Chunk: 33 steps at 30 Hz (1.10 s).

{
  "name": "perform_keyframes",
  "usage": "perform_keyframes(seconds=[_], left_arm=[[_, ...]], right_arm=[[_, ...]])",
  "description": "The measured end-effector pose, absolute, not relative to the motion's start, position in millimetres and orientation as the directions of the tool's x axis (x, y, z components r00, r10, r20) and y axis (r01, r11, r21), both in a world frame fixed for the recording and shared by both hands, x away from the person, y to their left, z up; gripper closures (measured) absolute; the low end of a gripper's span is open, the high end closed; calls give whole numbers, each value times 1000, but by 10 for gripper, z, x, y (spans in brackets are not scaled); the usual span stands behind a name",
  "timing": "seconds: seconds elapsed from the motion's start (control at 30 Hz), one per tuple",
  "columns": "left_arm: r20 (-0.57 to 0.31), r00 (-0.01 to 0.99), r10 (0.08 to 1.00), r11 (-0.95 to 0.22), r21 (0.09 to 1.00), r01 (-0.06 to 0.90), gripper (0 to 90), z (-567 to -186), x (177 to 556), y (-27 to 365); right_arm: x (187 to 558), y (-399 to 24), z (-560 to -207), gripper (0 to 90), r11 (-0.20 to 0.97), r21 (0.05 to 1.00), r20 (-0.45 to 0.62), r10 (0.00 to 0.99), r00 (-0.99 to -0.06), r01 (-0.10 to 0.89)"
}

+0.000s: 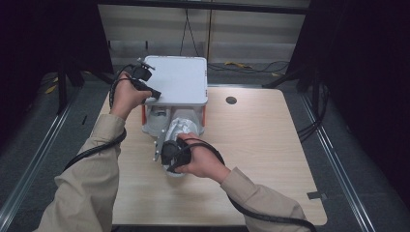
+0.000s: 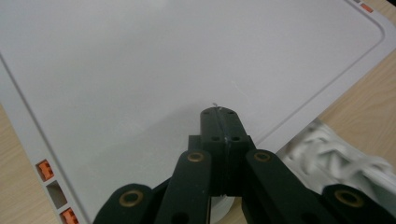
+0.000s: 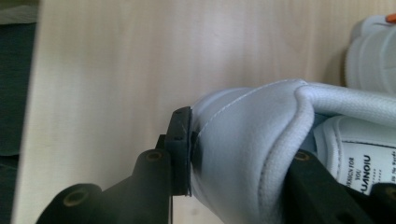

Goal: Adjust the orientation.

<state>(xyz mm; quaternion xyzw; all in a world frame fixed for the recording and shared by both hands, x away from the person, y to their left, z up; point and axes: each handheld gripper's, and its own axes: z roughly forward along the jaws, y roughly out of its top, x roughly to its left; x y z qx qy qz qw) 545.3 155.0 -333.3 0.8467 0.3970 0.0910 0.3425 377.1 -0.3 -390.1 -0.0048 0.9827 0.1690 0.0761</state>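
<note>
A white sneaker [image 1: 183, 129] lies on the wooden table [image 1: 261, 145], its toe under a white rack with a flat white top panel [image 1: 176, 79] and orange posts. My right gripper [image 1: 172, 163] is shut on the sneaker's heel [image 3: 243, 140]: one pad [image 3: 182, 149] presses the outside of the heel and the other jaw sits inside the collar. My left gripper [image 1: 154, 93] rests on the left front part of the top panel [image 2: 187, 60], and its jaws [image 2: 218, 116] are shut together with nothing between them. The sneaker [image 2: 336, 154] appears blurred below the panel's edge.
A second white rounded shape [image 3: 373, 60], with a bit of orange beside it, sits under the rack; I cannot tell whether it is another shoe. A dark round hole [image 1: 231, 100] marks the table's far side. Cables trail from both grippers. Dark floor surrounds the table.
</note>
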Motion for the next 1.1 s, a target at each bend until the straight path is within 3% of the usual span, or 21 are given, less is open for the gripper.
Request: perform_keyframes(seconds=[0.27,0.43,0.5,0.6,0.9,1.1], left_arm=[[-118,673,730,-454,653,606,900,-3335,5455,1558],[-115,667,736,-446,658,607,900,-3340,5444,1547],[-102,668,737,-457,653,604,900,-3333,5434,1530],[-93,663,743,-455,656,602,900,-3331,5416,1512],[-69,658,749,-474,638,606,900,-3311,5399,1469],[-50,655,754,-484,632,605,900,-3301,5393,1437]], right_arm=[[4211,-51,-4074,632,958,286,-153,12,-988,-32],[4231,-122,-4124,610,962,272,-168,41,-985,-7],[4191,-170,-4090,464,955,291,-187,105,-977,47],[4164,-217,-4025,409,934,340,-147,164,-975,106],[3839,-334,-3791,421,880,459,-157,213,-964,120],[3679,-378,-3836,470,874,465,-100,213,-972,144]])
